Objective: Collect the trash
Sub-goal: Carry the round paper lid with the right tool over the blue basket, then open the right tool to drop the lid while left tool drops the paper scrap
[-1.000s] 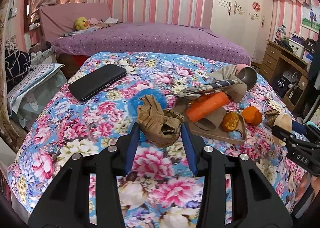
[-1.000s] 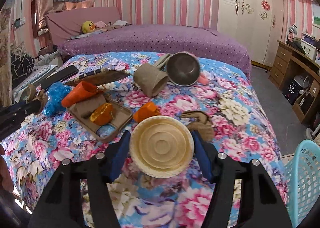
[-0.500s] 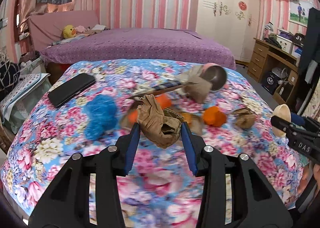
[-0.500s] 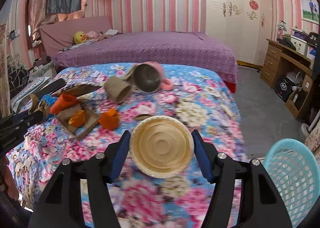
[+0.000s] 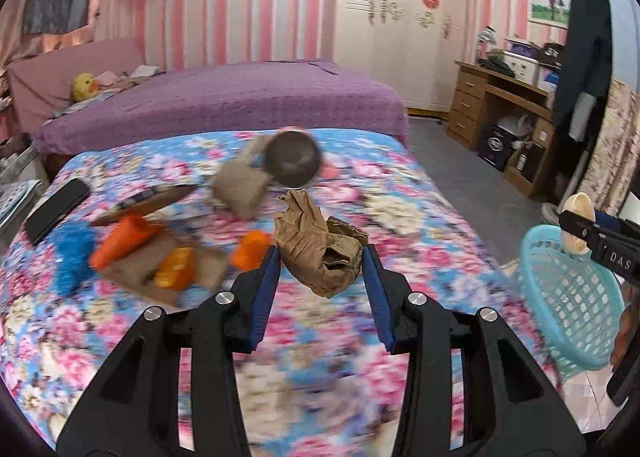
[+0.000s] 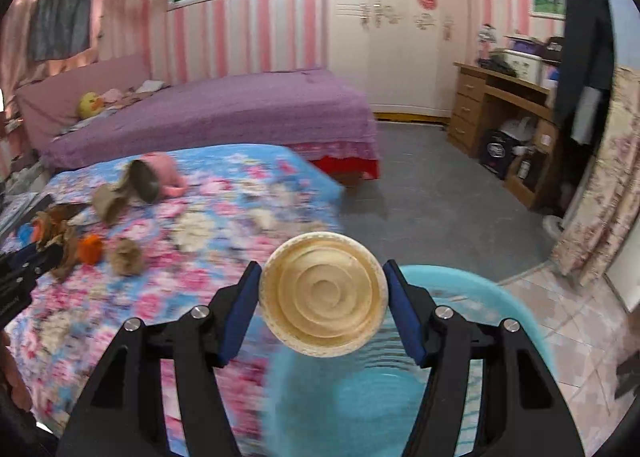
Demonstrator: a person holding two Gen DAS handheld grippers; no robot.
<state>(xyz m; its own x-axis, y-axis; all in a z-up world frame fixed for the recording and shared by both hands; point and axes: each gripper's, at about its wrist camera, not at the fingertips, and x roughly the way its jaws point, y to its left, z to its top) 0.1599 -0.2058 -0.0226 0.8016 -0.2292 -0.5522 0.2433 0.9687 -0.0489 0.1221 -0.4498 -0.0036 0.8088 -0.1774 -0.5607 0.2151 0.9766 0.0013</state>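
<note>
Your left gripper [image 5: 320, 257] angled downward above the floral bed [image 5: 416, 225], clamping a crumpled brown paper bag [image 5: 320, 245], long axis leaning up-left, your right gripper [image 6: 322, 295] tilted down over the turquoise basket [image 6: 472, 289], gripping a paper bowl [image 6: 322, 293], base facing you.

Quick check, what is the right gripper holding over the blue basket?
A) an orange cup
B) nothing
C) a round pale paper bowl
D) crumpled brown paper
C: in the right wrist view the right gripper clamps a round pale paper bowl between its blue pads, above the blue basket.
</note>
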